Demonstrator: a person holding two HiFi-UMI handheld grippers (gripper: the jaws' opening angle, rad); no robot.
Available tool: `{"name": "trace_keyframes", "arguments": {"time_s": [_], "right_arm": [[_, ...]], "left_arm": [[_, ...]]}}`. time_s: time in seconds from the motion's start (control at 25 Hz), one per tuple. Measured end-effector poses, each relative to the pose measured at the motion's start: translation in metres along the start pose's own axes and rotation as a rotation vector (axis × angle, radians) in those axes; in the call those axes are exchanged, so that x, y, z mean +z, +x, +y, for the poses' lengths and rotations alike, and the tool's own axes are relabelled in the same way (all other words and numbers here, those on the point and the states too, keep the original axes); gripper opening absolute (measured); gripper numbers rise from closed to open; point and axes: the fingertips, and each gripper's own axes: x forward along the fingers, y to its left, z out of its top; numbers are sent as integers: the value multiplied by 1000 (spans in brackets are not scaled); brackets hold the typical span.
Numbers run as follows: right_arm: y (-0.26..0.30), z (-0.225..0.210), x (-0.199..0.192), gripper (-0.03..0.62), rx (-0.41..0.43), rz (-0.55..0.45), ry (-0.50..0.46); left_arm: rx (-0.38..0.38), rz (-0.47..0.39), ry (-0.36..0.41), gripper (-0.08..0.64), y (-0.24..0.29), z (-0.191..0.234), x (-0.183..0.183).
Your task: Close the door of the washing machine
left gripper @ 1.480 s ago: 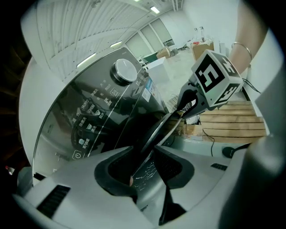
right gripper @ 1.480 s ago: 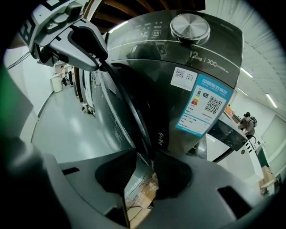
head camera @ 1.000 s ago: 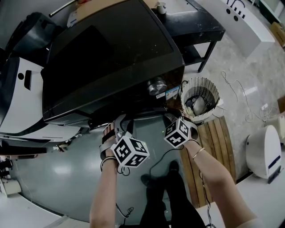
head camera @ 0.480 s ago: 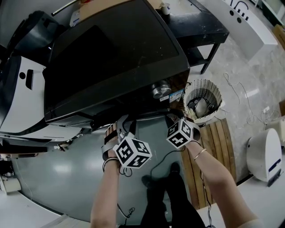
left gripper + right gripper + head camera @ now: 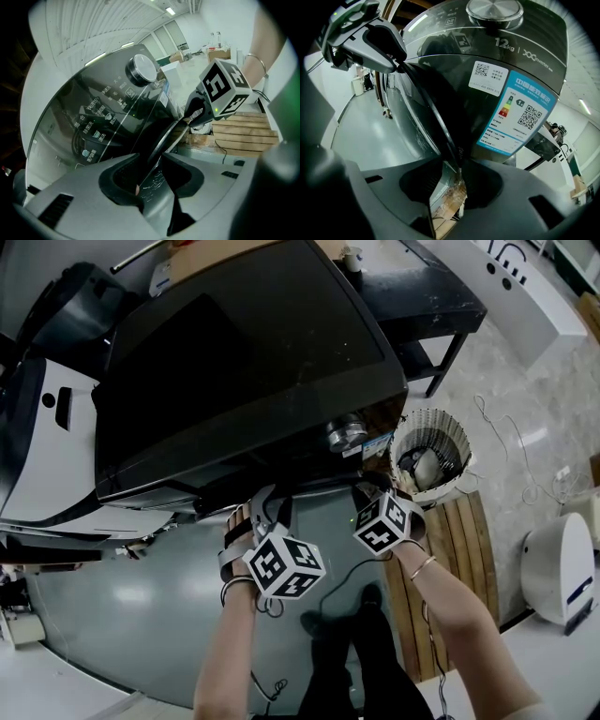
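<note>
Door position vs tools: the door [image 5: 165,139] of the washing machine [image 5: 244,362] stands out from the dark front face, at the front lower edge of the cabinet in the head view. Left gripper [image 5: 152,174] is clamped on the door's thin rim; the rim runs edge-on between the two jaws. Right gripper [image 5: 450,183] is likewise clamped on the rim [image 5: 436,119], further round the same arc. In the left gripper view the rim curves from the near jaws up to the right gripper [image 5: 197,115]; in the right gripper view it curves up to the left gripper [image 5: 391,49]. In the head view both grippers, left [image 5: 267,498] and right [image 5: 370,488], sit close under the front edge, apart from each other, one on each side of the door.

Edges and room: grey floor [image 5: 122,615] lies open to the left and behind the person. A woven laundry basket [image 5: 448,427] stands just beside the machine's right front corner, with a slatted wooden platform [image 5: 459,549] below it. A white appliance [image 5: 37,446] flanks the machine's left side.

Door look: dark, glossy, round rim with reflective glass. Above it are a metal knob [image 5: 494,9] and a blue-and-white energy label [image 5: 518,112] on the front panel.
</note>
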Motion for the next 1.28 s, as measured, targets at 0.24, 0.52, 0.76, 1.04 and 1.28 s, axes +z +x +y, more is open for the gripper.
{"name": "trace_keyframes", "arguments": {"time_s": [0.24, 0.52, 0.76, 1.04, 1.28], "right_arm": [[2, -1, 1, 146, -9, -11, 1], [-3, 2, -1, 141, -2, -24, -17], [-8, 1, -2, 140, -9, -19, -6], [-12, 0, -4, 141, -24, -29, 30], [-29, 9, -5, 143, -12, -43, 62]], "left_arm": [[-5, 3, -2, 160, 1, 1, 0], [18, 4, -2, 163, -1, -2, 0], [21, 2, -23, 163, -5, -2, 1], [21, -2, -22, 179, -9, -3, 2], [26, -13, -35, 179, -23, -4, 7]]}}
